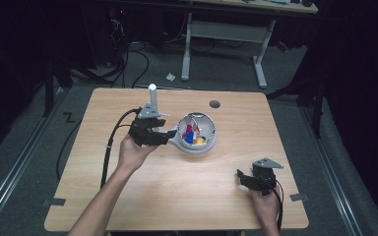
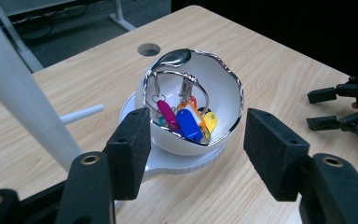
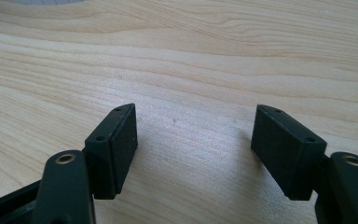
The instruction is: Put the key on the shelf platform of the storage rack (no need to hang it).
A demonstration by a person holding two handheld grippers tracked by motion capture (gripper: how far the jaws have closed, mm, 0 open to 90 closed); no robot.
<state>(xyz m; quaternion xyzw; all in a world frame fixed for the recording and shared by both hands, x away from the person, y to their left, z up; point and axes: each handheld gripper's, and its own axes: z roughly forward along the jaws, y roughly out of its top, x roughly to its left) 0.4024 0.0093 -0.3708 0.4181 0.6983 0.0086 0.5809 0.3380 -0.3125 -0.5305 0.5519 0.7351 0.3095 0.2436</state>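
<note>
**Desk:** What's the left gripper (image 2: 193, 154) doing here?

**Photographer:** Hovering with its jaws spread apart, nothing between the pads. The white egg-shaped key holder (image 2: 191, 105) sits just ahead of the fingertips (image 2: 130, 149), slightly nearer the left one, on its round white base (image 2: 168, 163). The base looks to touch or pass just under that left pad; I can't tell which.

**Desk:** And inside it?

**Photographer:** A chrome rail (image 2: 182, 77) with plastic key tags (image 2: 189, 123) hanging off it: pink, blue, yellow, a bit of orange. All deep in the shell's opening, beyond the pads.

**Desk:** Any writing on the tags? A brand?

**Photographer:** None legible. The label windows are too small to read.

**Desk:** The other hand?

**Photographer:** The right gripper (image 3: 193, 154) rests low over bare wooden table (image 3: 191, 56), jaws wide, holding nothing, well apart from the holder.

**Desk:** So which step?

**Photographer:** My read: lining up on the holder, no grasp yet. Next would call for advancing the open pads around the shell or a tag, squarely, then closing gently since the glossy shell could slip or tip.
</note>
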